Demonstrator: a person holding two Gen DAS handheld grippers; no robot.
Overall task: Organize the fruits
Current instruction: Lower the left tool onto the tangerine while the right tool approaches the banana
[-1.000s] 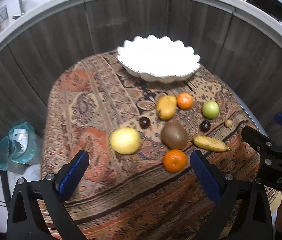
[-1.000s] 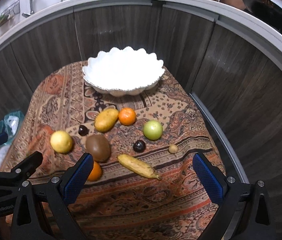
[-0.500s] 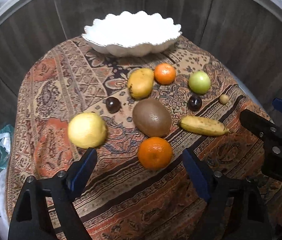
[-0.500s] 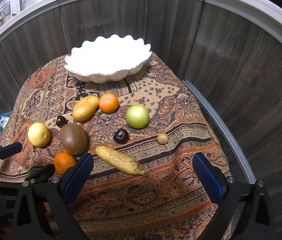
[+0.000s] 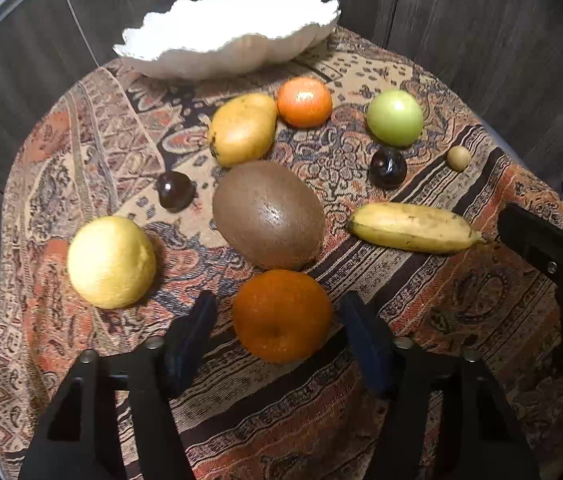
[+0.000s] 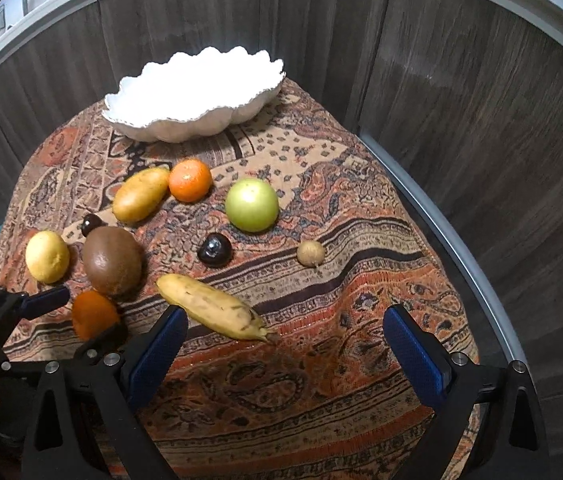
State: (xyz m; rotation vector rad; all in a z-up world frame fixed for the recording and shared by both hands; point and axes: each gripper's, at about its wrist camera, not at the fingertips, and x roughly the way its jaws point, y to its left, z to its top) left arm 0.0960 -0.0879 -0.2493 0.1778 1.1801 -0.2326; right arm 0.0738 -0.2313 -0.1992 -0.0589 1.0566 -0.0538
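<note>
Several fruits lie on a patterned cloth. My left gripper (image 5: 279,320) is open, its blue pads on either side of the near orange (image 5: 281,314), not touching it. Behind the orange lie a kiwi (image 5: 268,214), a lemon (image 5: 111,261), a banana (image 5: 413,227), a mango (image 5: 241,128), a second orange (image 5: 304,101) and a green apple (image 5: 394,117). My right gripper (image 6: 285,352) is open and empty, low over the cloth just in front of the banana (image 6: 211,306). The left gripper (image 6: 77,320) also shows in the right wrist view around the near orange (image 6: 93,314).
A white scalloped bowl (image 5: 185,60) stands empty at the back of the table; it also shows in the right wrist view (image 6: 161,130). Two dark plums (image 5: 175,196) (image 5: 387,167) and a small tan fruit (image 5: 458,158) lie among the rest. Dark wood panels curve around the table.
My left gripper has moved forward and down until its pads stand on either side of the near orange. My right gripper has moved forward toward the banana. No fruit has moved.
</note>
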